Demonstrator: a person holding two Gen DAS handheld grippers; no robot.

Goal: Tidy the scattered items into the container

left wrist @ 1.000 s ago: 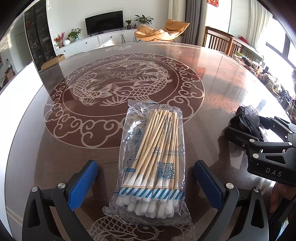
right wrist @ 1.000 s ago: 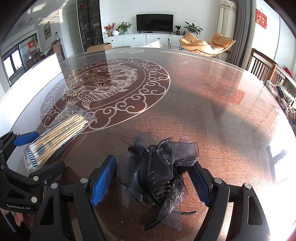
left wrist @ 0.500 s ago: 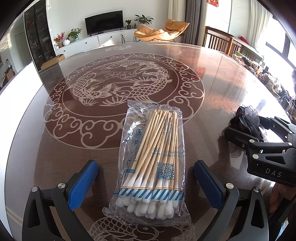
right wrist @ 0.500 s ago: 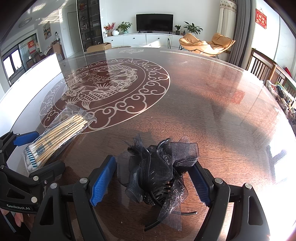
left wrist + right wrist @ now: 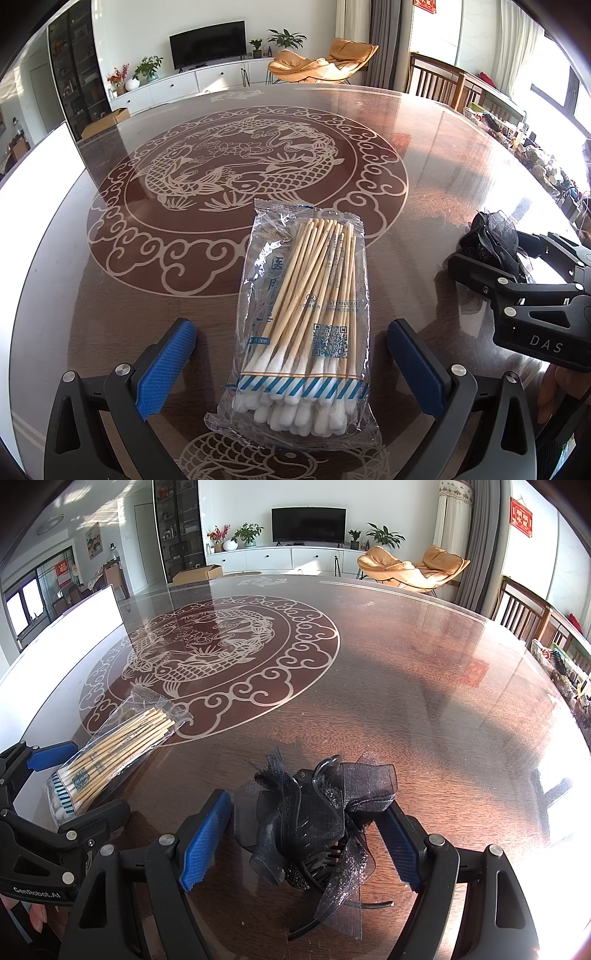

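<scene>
A clear packet of wooden cotton swabs (image 5: pixel 306 317) lies flat on the table between the fingers of my left gripper (image 5: pixel 291 365), which is open around it without touching. The packet also shows in the right wrist view (image 5: pixel 114 757). A black mesh hair clip with a bow (image 5: pixel 314 819) lies between the fingers of my right gripper (image 5: pixel 306 838), which is open; the right pad (image 5: pixel 400 849) is close to the mesh. The clip also shows in the left wrist view (image 5: pixel 491 236). No container is in view.
The round dark wooden table (image 5: pixel 406 672) has a glass top and a pale fish pattern (image 5: pixel 243 162) in its middle. Wooden chairs (image 5: pixel 524 613) stand at the far right edge. A white surface (image 5: pixel 55 638) borders the table on the left.
</scene>
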